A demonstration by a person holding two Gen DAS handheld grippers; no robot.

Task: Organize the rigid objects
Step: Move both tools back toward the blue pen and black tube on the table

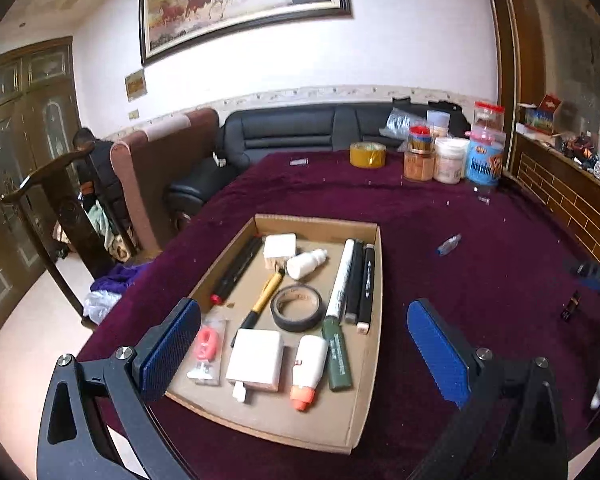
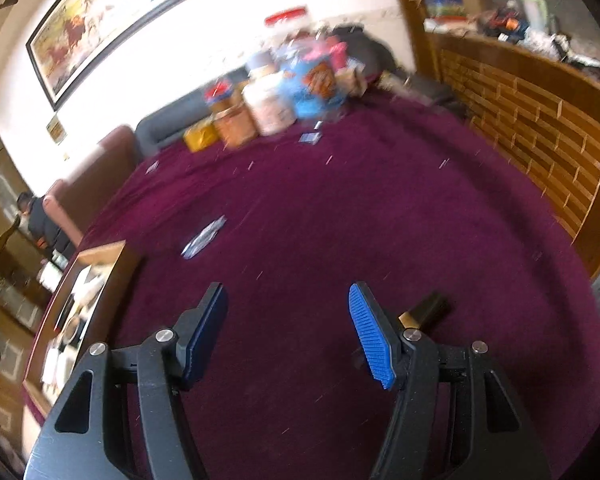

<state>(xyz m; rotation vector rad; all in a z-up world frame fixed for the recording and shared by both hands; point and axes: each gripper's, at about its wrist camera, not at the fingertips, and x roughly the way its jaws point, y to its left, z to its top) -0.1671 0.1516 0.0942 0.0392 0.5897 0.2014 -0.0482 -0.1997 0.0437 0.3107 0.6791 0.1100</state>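
So the cardboard tray point(image 1: 364, 360) is seen in the lower middle of the left wrist view, already loaded with pens, markers, a tape roll point(image 1: 298, 307), a white box point(image 1: 255, 360) and small bottles, all lying flat on the purple tablecloth point(image 1: 480, 280). The left gripper point(image 1: 304, 354) is held over the tray with its fingers spread wide, and nothing is gripped. The right gripper point(image 2: 288, 332) is also wide open and empty, pointed at bare cloth in a blurry right wrist view.

Looks like a pickup step: a small dark and gold tube point(image 2: 426, 312) is spotted just behind the right finger, at lower right of that view. For the next move, the right gripper probably needs to be swung right, lined up across the tube and closed. A little blue wrapper point(image 2: 204, 236) is left loose at centre left too.
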